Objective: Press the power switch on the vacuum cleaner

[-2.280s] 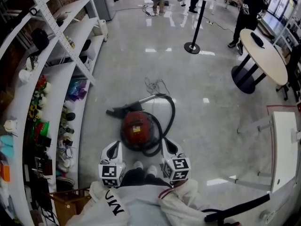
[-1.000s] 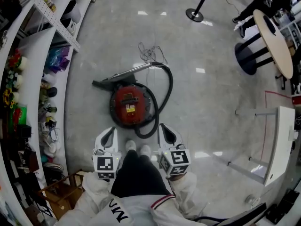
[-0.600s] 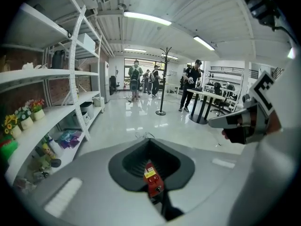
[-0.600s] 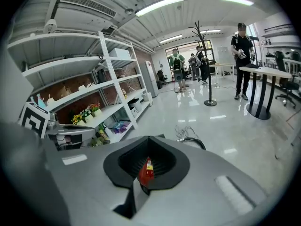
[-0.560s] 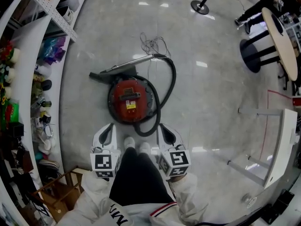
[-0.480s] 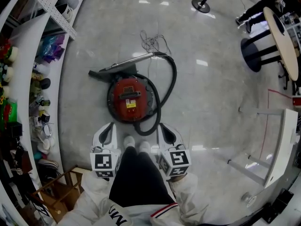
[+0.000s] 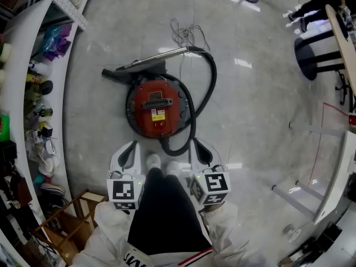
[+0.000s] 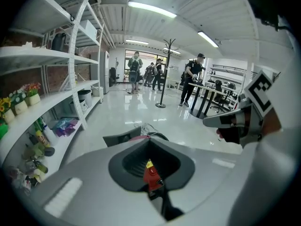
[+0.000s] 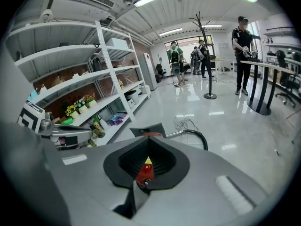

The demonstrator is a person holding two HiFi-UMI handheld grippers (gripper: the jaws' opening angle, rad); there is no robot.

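Lying ahead of left tongs (image 7: 130,147) and right tongs (image 7: 202,147): red vacuum cleaner (image 7: 157,105).

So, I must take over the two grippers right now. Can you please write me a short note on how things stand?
Left gripper: jaws together, holding nothing, at the near left of the vacuum cleaner, not touching it.
Right gripper: the same, at the near right, close to the loop of the hose.
Vacuum cleaner: red and round, on the floor just ahead of the person's shoes.
Done: neither gripper is on the vacuum cleaner, so nothing is pressed yet.
Left: bring one gripper down on the power switch. I cannot tell from here which part on top it is.
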